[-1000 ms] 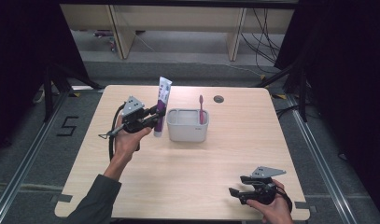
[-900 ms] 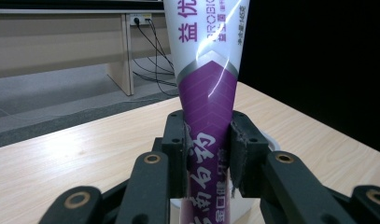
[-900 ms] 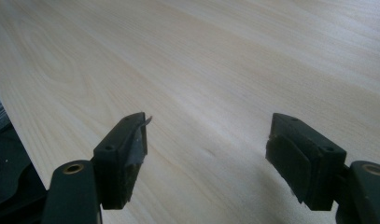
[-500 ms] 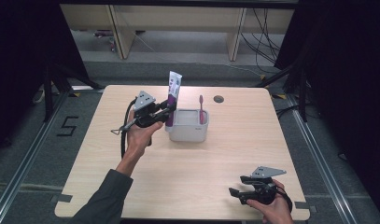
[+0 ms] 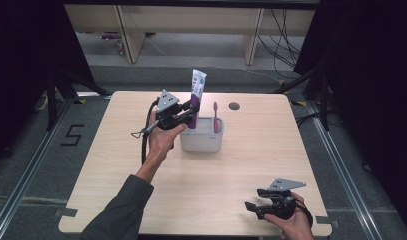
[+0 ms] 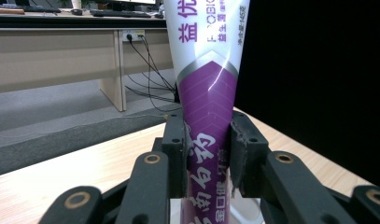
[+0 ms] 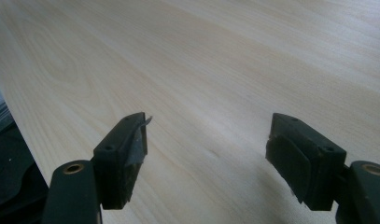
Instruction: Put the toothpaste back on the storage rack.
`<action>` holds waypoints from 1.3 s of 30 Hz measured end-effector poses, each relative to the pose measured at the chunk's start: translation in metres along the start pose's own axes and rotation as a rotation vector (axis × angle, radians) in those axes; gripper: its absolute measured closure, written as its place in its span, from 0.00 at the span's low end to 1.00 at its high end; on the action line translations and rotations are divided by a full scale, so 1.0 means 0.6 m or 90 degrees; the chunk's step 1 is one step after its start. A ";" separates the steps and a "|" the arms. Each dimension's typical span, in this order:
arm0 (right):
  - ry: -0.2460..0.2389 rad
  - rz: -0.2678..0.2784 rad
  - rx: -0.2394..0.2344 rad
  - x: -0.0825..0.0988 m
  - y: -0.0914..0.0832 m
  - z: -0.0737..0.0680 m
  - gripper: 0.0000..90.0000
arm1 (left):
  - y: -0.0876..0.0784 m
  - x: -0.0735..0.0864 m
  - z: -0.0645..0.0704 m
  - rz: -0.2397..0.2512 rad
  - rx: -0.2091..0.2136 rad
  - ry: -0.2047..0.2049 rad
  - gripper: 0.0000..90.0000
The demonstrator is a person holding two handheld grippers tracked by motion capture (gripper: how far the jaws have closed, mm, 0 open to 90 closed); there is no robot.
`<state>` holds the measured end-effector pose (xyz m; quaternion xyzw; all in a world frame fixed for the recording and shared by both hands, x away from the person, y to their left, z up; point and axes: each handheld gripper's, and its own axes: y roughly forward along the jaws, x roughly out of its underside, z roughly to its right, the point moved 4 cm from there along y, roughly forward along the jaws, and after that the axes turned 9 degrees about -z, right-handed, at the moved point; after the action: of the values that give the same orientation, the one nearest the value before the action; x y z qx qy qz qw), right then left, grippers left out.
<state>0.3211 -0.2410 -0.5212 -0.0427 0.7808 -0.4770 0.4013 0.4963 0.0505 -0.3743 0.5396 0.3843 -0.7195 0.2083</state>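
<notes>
A white and purple toothpaste tube [image 5: 197, 94] stands upright over the left part of a white holder box [image 5: 201, 142] in the middle of the table. My left gripper [image 5: 191, 114] is shut on the tube's purple lower half; in the left gripper view both pads press the tube [image 6: 208, 121] from either side, and its bottom end is hidden behind the jaws. A pink toothbrush [image 5: 215, 117] stands in the right part of the box. My right gripper [image 5: 256, 205] rests near the table's front right corner, and its jaws [image 7: 208, 158] stand wide apart over bare wood.
A round dark cable hole [image 5: 234, 106] sits in the wooden table [image 5: 116, 175] behind the box. Desks and loose cables stand on the floor beyond the far edge. Black curtains close off both sides.
The left hand has carried the tube to the right, from beside the box's left wall to above the box. The right hand has stayed in place.
</notes>
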 end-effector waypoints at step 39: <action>-0.009 0.002 -0.005 -0.001 0.001 0.000 0.33 | 0.078 0.038 -0.012 -0.018 -0.025 -0.013 0.78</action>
<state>0.3216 -0.2404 -0.5216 -0.0466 0.7797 -0.4733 0.4072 0.5267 0.0300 -0.4120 0.5228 0.4037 -0.7201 0.2124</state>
